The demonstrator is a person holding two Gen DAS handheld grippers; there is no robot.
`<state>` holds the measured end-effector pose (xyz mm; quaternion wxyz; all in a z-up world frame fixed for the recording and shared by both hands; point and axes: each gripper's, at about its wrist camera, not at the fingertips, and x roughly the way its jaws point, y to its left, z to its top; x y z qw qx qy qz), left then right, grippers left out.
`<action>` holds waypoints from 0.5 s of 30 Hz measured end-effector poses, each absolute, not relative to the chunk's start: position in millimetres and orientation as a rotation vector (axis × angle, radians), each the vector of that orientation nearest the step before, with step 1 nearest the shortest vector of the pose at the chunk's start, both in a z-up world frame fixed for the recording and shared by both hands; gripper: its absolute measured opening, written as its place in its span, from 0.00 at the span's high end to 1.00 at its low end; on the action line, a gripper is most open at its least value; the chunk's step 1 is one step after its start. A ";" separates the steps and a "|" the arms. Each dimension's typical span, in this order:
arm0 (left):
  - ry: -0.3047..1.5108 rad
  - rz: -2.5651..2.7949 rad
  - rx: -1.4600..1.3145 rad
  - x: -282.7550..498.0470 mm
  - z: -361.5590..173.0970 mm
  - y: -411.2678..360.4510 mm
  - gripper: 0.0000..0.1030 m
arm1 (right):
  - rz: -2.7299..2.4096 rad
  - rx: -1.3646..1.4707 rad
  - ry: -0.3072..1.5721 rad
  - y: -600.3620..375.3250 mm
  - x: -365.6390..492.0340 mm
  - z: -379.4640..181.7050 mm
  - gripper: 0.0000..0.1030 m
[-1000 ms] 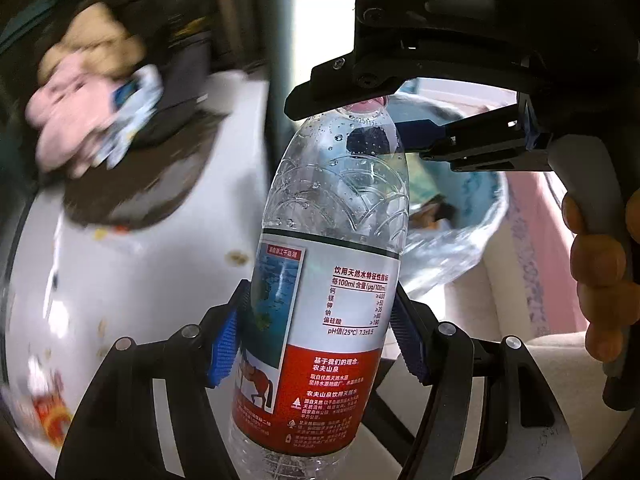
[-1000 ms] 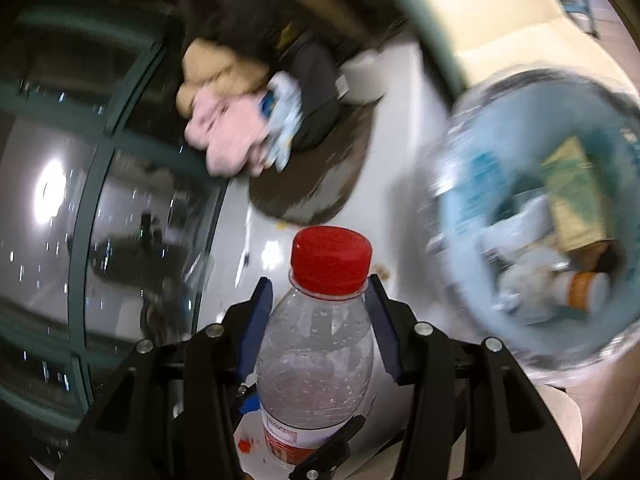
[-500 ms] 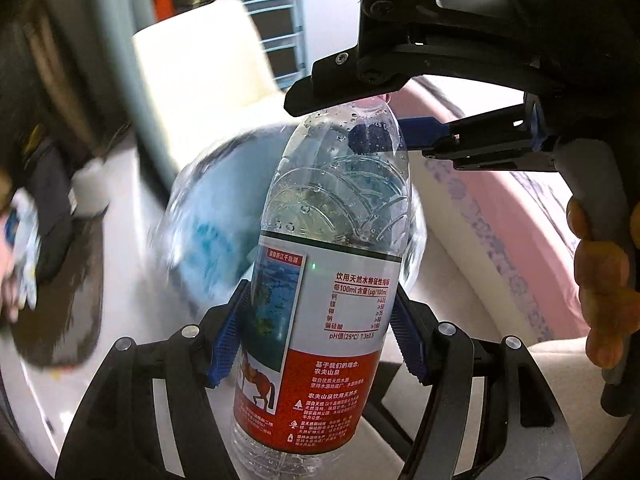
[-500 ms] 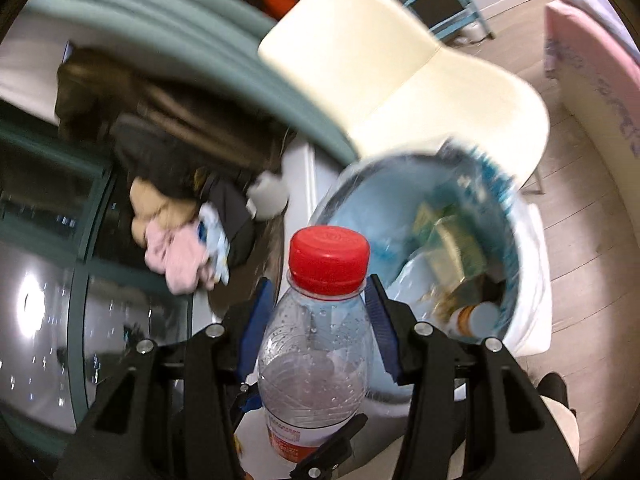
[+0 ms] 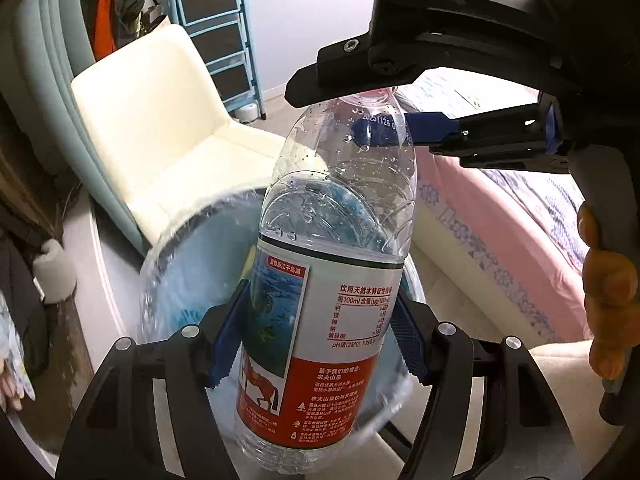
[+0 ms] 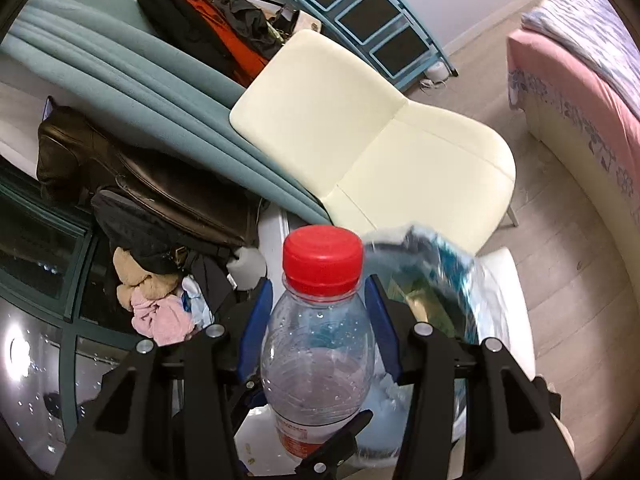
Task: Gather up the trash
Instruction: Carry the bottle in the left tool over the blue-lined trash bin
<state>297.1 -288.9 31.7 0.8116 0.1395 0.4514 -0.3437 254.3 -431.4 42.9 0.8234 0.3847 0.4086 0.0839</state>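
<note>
Basically, both grippers clamp one clear plastic water bottle with a red-and-white label [image 5: 320,320]. The left gripper [image 5: 320,344] has its blue ribbed pads [image 5: 226,344] pressed against the labelled body on both sides. The right gripper [image 6: 318,320] pinches the bottle's upper shoulder, just under the red screw cap [image 6: 322,260]; its blue pads [image 6: 256,324] touch the clear plastic either side. Left wrist view shows the right gripper [image 5: 384,120] coming in from the top right, an orange-gloved hand [image 5: 608,292] on its grey handle. Droplets inside the bottle, looks otherwise empty.

The bottle sits held over a round waste bin lined with a clear-and-blue plastic bag [image 6: 472,280], blurred in both views; some paper scraps visible inside from the right wrist view. Cream padded chair [image 6: 380,140] just behind the bin. Bed with a pink floral sheet [image 5: 520,232] to the right. Teal curtain [image 6: 132,80] at left, dark jackets [image 6: 152,176] and a pink cloth [image 6: 164,316] heaped below it. Blue-framed rack [image 5: 216,28] at the back wall.
</note>
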 end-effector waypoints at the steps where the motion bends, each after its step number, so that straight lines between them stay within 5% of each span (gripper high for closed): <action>1: 0.964 -0.731 0.293 299.3 32.4 -292.0 0.38 | 0.181 0.812 0.870 -433.5 259.9 44.7 0.55; 8: 1.017 -0.682 0.334 316.2 26.8 -307.2 0.32 | 0.191 0.865 0.934 -447.2 287.3 27.6 0.55; 10: 1.039 -0.657 0.335 318.5 23.7 -306.2 0.23 | 0.166 0.883 0.967 -449.6 289.6 18.5 0.42; 15: 1.077 -0.621 0.344 319.0 16.1 -300.7 0.16 | 0.076 0.893 0.975 -457.1 290.7 9.5 0.31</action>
